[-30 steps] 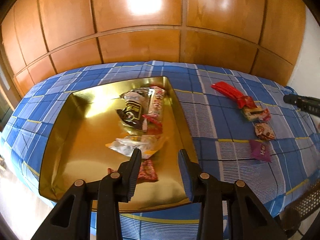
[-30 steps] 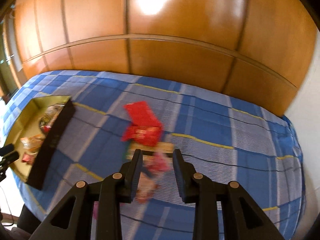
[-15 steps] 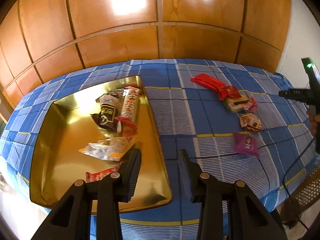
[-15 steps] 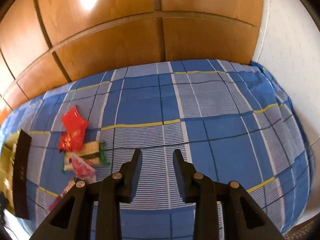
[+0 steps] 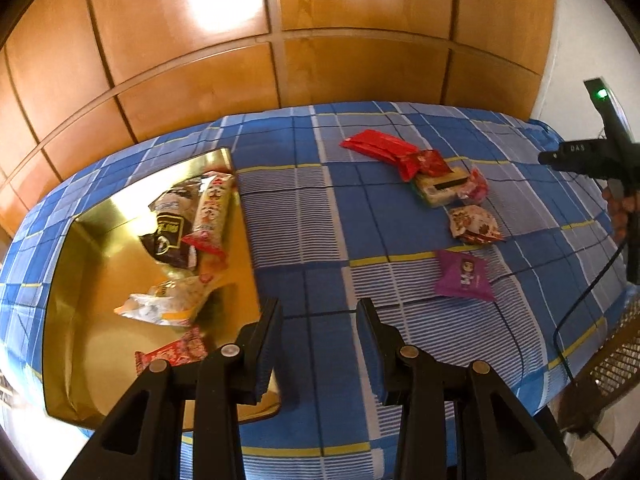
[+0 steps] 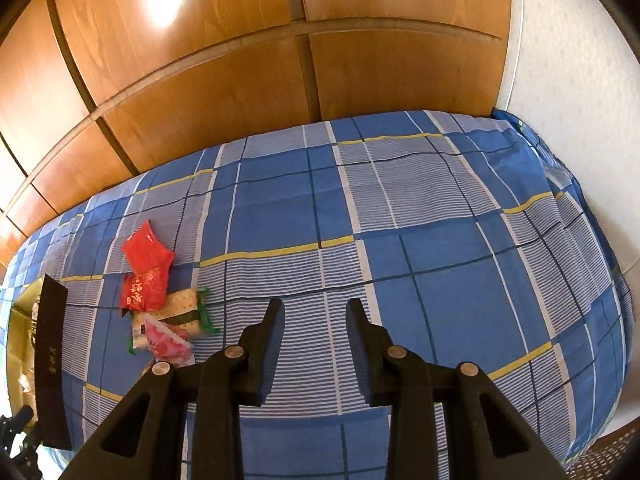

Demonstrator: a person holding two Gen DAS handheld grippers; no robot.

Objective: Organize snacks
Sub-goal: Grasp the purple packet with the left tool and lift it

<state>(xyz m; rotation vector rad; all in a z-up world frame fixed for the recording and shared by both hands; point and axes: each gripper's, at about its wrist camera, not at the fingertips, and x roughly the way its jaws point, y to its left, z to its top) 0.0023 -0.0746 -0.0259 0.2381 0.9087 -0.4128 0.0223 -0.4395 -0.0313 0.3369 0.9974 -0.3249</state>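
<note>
While both hand-held grippers hang empty with jaws narrowly parted, the loose snacks on the blue checked bed lie left of the right hand-held gripper (image 6: 314,312), the pink packet (image 6: 166,342) nearest it, and well right of the gold tray (image 5: 72,240).

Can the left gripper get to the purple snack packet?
Probably yes. The left gripper is empty, with jaws apart, and only bare blue cloth lies between it and the purple packet.
</note>
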